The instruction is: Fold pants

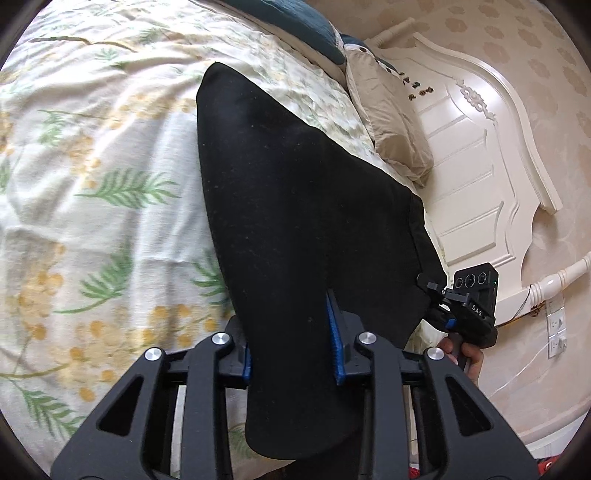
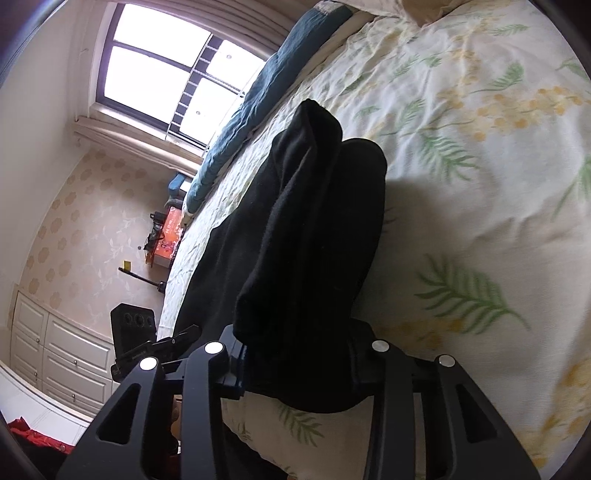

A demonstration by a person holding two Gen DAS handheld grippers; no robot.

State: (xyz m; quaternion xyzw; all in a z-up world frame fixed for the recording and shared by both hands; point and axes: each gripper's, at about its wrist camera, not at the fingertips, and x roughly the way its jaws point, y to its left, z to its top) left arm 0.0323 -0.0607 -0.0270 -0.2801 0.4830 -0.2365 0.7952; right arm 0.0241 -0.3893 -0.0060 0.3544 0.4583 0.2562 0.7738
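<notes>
Black pants (image 1: 280, 192) hang and drape over the floral bedspread (image 1: 92, 166). My left gripper (image 1: 291, 350) is shut on a thick fold of the pants, with cloth bulging between its blue pads (image 1: 334, 332). My right gripper shows in the left wrist view (image 1: 437, 291), clamped on the pants' far edge. In the right wrist view my right gripper (image 2: 299, 365) is shut on the pants (image 2: 314, 229), whose cloth covers both fingers. My left gripper shows there at the lower left (image 2: 173, 341).
A beige pillow (image 1: 391, 122) and a dark blue pillow (image 1: 295, 22) lie near the white headboard (image 1: 472, 166). A blue blanket (image 2: 258, 96) lies along the bed's far side under a window (image 2: 159, 66). White drawers (image 2: 55, 350) stand by the wall.
</notes>
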